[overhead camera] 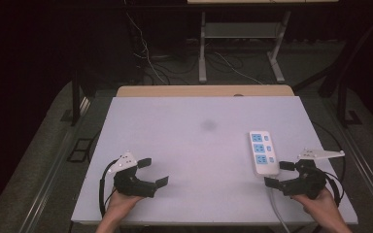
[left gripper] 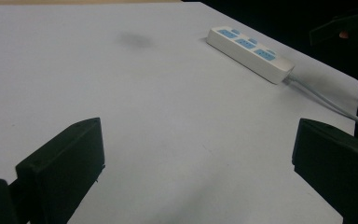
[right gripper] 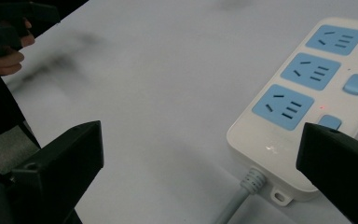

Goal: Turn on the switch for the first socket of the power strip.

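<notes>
white table, right hand-held gripper wide open beside power strip

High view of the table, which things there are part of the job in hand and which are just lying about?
In the job:
white plastic power strip with blue sockets
its grey cable
right hand-held gripper, open beside the strip

Lying about:
left hand-held gripper, open, idle
dark smudge on the white tabletop
</notes>
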A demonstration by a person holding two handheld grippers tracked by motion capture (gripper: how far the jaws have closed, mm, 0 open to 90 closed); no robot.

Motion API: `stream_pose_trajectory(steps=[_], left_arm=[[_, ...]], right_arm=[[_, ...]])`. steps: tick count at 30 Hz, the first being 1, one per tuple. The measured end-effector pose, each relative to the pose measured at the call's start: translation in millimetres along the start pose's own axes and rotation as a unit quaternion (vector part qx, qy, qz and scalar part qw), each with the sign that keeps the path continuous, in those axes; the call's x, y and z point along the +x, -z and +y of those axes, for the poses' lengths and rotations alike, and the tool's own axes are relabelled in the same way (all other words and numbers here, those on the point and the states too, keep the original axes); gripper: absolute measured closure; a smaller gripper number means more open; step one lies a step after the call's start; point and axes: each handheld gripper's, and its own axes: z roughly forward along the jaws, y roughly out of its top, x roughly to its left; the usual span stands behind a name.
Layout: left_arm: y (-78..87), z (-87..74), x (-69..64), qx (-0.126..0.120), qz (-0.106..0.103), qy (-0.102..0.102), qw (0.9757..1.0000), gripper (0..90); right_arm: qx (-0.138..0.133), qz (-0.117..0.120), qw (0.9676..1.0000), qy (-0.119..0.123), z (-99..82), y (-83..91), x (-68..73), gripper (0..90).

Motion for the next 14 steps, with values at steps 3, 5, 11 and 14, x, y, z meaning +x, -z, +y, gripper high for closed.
stream_pose_trajectory(steps=[3, 5, 11, 14], left_arm=[[-0.2, -0.1, 0.2, 0.001, 0.000, 0.000, 1.0000, 0.9], [-0.5, -0.2, 0.1, 0.001, -0.001, 0.000, 1.0000, 0.9], [-0.6, -0.4, 0.5, 0.002, -0.001, 0.000, 1.0000, 0.9], [-0.9, -0.4, 0.6, 0.004, -0.001, -0.001, 1.0000, 1.0]], right_arm=[[0.003, 0.002, 1.0000, 0.004, -5.4, -4.6, 1.7, 0.2], [0.004, 0.005, 1.0000, 0.007, -8.8, -7.3, 2.8, 0.2], [0.005, 0.009, 0.9999, 0.010, -20.2, -16.0, 4.7, 0.2], [0.004, 0.009, 0.9999, 0.009, -25.6, -19.3, 4.2, 0.3]])
